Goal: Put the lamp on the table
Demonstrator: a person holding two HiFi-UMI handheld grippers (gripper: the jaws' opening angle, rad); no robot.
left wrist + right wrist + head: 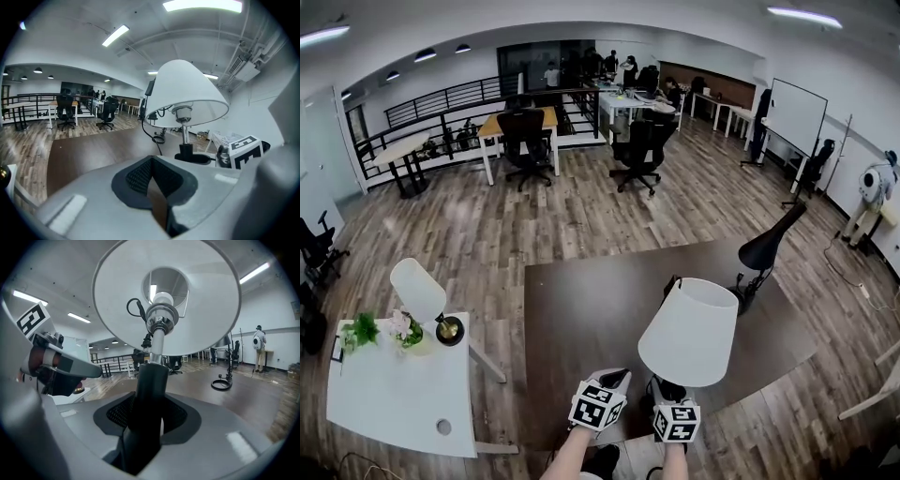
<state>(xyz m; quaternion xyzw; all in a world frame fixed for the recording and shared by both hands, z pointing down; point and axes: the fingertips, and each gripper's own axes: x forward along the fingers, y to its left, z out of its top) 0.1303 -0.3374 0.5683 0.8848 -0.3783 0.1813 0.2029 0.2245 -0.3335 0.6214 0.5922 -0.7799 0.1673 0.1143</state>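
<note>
The lamp has a white cone shade (pixel 689 330) on a metal rod with a black stem (pixel 150 390). My right gripper (pixel 668 392) is shut on that stem and holds the lamp upright over the near edge of the dark brown table (pixel 581 319). From the right gripper view the shade (pixel 166 296) fills the top, bulb socket showing, and the stem stands between the right gripper (pixel 147 427) jaws. My left gripper (pixel 612 380) hovers just left of the lamp, shut and empty. In the left gripper view the left gripper (pixel 157 197) sees the lamp (pixel 187 96) to its right.
A black desk lamp (pixel 766 251) with a round base and cord stands on the table's far right part. A small white table (pixel 394 394) at the left carries another white-shaded lamp (pixel 420 292) and a plant (pixel 364 330). Office chairs (pixel 639 150) and desks stand farther back.
</note>
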